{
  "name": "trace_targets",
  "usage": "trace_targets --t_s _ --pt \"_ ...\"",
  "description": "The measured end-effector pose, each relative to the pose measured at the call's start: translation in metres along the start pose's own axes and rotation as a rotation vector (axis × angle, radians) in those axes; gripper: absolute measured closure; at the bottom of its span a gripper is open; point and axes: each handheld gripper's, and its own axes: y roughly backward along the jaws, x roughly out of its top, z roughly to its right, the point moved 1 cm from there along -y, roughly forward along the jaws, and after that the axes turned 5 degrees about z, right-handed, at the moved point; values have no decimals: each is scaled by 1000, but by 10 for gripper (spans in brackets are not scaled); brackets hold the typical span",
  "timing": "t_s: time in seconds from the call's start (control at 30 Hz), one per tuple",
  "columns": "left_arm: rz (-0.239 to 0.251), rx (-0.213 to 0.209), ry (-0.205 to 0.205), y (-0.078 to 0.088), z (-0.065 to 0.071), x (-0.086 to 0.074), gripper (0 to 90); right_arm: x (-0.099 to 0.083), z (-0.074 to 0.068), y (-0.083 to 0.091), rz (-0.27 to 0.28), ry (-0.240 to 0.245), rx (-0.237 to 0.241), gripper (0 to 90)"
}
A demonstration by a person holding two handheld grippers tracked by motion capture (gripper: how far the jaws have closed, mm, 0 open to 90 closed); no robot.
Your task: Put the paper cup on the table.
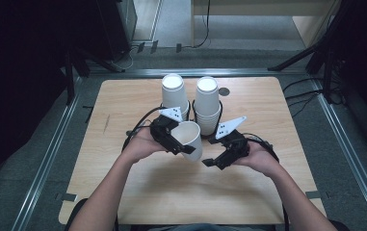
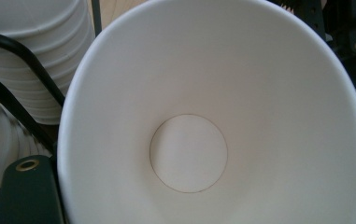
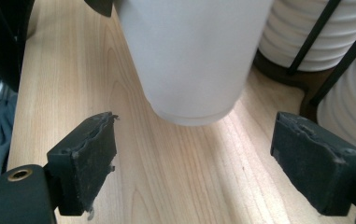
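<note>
My left gripper (image 1: 185, 140) is shut on a white paper cup (image 1: 191, 138), held tilted a little above the wooden table (image 1: 137, 187). The left gripper view looks straight into the cup (image 2: 189, 154), with one black finger (image 2: 26, 191) outside its wall at the lower left; the other finger is hidden. My right gripper (image 1: 209, 153) stands open just right of the cup. In the right gripper view its two pads (image 3: 89, 154) are wide apart, and the cup's base (image 3: 189, 93) hangs just beyond them, untouched.
Two stacks of upside-down white cups (image 1: 174, 94) (image 1: 206, 98) stand in a black wire holder (image 3: 302, 74) at the table's back middle, close behind both grippers. Black cables (image 1: 137, 126) trail from the grippers. Dark stands and floor rails surround the table.
</note>
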Motion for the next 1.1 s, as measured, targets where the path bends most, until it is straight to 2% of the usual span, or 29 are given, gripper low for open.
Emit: trace_targets --t_s 0.13,0.2,0.47,0.57,0.73,0.87,1.1 --pt "-13 14 -2 4 -1 -3 147 -1 1 2 -18 -12 -38 161" --pt "-9 18 5 6 -1 -5 148 -3 3 4 -26 -3 -61 163" --pt "-12 37 21 16 -2 -11 148 -5 8 11 -17 -18 -69 164" --pt "-12 49 27 21 -2 -15 148 -4 11 16 -8 -3 -86 165" --pt "-7 66 42 26 -5 -19 148 -5 16 25 19 -26 -99 165" --pt "-15 80 46 29 -8 -23 148 -6 18 26 27 -30 -108 165" --pt "-1 94 60 38 -12 -29 148 -8 22 26 46 -44 -112 165"
